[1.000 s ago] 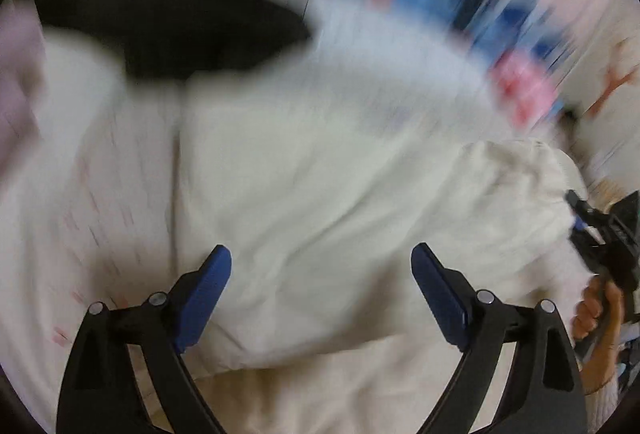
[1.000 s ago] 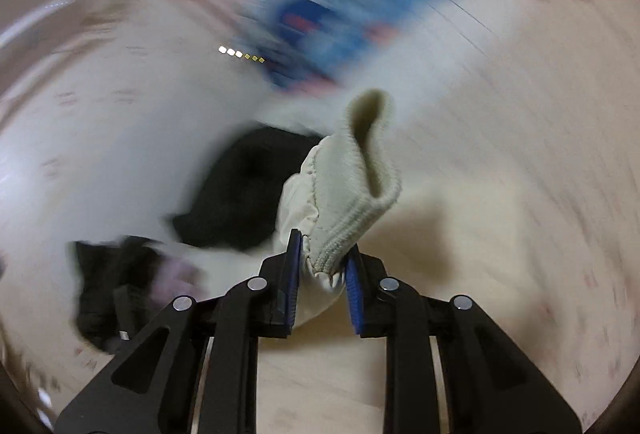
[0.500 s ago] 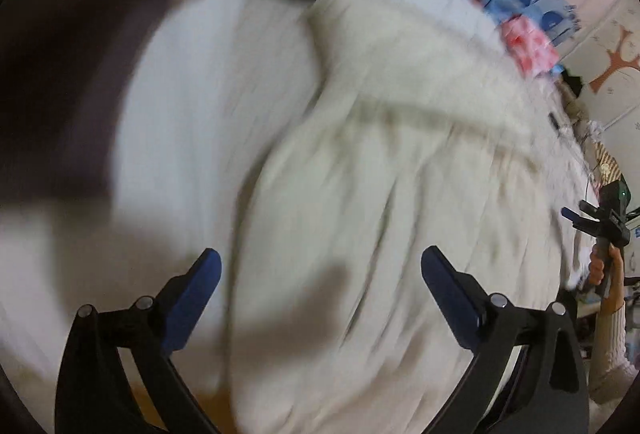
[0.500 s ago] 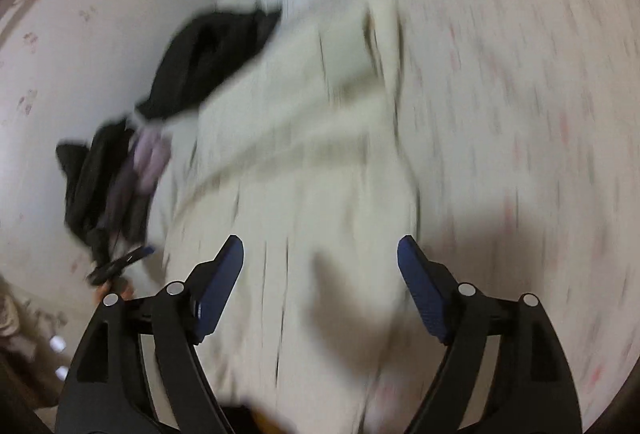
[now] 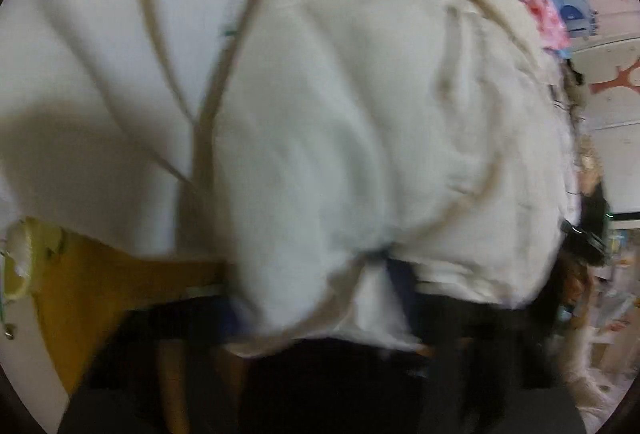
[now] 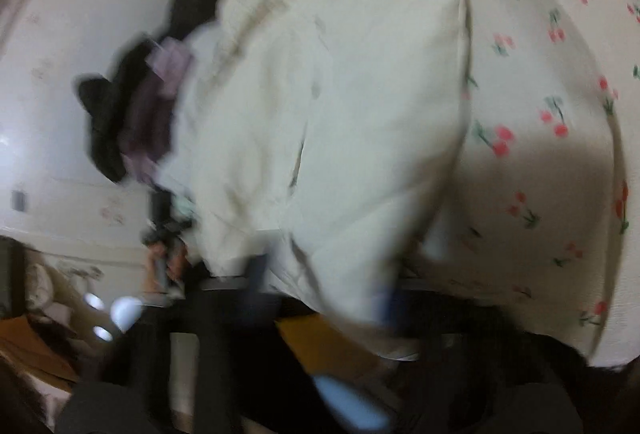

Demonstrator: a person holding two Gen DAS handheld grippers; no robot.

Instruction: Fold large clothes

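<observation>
my left fingers [image 5: 394, 274] are mostly buried under the hem of the cream sweater [image 5: 360, 114], too blurry to tell if they're pinching it. right fingers [image 6: 384, 304] look set wide, with the hem draped between them. the sweater lies spread on the cherry-print sheet [image 6: 560, 94], with black clothes [image 6: 104, 114] and a purple garment [image 6: 160, 94] at its far side.

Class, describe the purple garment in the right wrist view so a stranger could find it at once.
Start at the cherry-print sheet and move left across the big cream garment spread on it. At that garment's left edge lies a dark heap; the purple garment sits between the two. It is the only lilac piece, crumpled and small beside the cream one.
</observation>
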